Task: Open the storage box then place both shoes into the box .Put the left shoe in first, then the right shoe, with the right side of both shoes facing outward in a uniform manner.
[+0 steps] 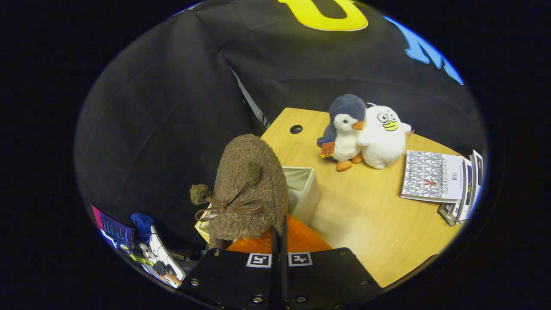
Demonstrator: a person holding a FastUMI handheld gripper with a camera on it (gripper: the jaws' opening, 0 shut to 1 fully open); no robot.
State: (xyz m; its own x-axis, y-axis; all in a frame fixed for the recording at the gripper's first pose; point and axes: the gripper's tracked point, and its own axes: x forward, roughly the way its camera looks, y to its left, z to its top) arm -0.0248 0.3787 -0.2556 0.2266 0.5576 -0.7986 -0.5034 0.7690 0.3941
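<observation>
A brown fuzzy shoe (pixel 252 185) with a brown ribbon bow and two pompoms stands toe-up just ahead of my fingers. My gripper (pixel 278 234) is shut on the shoe's lower edge, fingers almost touching. The white storage box (pixel 306 191) is open and sits right behind and under the shoe, which hides most of its inside. A pale corner of the box (pixel 200 228) peeks out on the shoe's left. An orange crinkled surface (pixel 301 241) lies between the shoe and my fingers; I cannot tell whether it belongs to the shoe or the box.
The box rests at the left end of a wooden table (pixel 366 215). Beyond it stand a penguin plush (pixel 344 129) and a white duck plush (pixel 383 135). A stack of booklets (pixel 434 176) lies to the right. Cluttered items (pixel 142 245) sit off the table, left.
</observation>
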